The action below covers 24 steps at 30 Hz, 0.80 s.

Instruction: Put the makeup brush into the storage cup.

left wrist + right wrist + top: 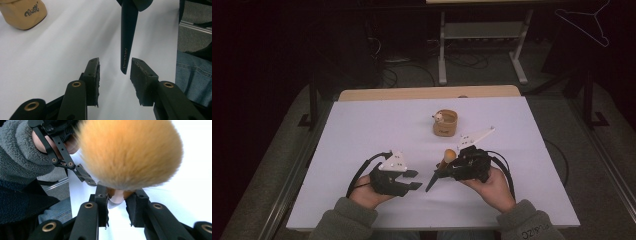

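Note:
A makeup brush with a fluffy orange head and a dark tapered handle is held above the white table. My right gripper is shut on it just below the bristles. The handle points down and left towards my left gripper. That gripper is open, and the handle's tip hangs between its pads without touching either. In the right gripper view, the left gripper and its hand appear at the top left.
A tan round holder with a small white figure on its rim stands on the table behind the grippers. A wire hanger hangs at the far right. Another table's legs stand beyond the far edge.

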### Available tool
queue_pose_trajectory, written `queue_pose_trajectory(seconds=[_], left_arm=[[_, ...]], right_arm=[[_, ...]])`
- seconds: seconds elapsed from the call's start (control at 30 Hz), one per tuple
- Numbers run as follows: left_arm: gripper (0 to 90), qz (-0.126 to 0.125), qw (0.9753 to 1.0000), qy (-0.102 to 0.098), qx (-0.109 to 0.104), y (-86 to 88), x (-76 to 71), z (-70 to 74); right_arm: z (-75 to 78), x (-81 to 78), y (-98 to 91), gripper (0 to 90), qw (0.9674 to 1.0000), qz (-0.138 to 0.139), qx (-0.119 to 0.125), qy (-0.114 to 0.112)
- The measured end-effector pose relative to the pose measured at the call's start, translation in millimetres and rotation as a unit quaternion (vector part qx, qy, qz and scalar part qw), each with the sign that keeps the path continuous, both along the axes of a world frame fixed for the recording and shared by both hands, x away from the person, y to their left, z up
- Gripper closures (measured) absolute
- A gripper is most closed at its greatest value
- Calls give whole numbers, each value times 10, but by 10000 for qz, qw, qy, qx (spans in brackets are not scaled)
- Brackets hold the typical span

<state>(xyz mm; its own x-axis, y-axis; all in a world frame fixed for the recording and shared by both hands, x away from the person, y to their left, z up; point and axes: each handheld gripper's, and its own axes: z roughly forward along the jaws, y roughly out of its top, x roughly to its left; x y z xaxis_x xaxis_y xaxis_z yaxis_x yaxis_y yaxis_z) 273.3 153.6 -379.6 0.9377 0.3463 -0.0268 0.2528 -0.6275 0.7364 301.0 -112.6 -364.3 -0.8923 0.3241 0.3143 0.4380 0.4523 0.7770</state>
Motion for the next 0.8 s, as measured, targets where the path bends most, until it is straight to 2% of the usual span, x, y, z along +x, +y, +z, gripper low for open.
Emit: queue_pose_trajectory(seconds=[0.8], left_arm=[[572, 73, 10000, 0, 26, 66, 24, -13]], right_arm=[[28, 30, -79, 716, 9999, -150, -30, -61]])
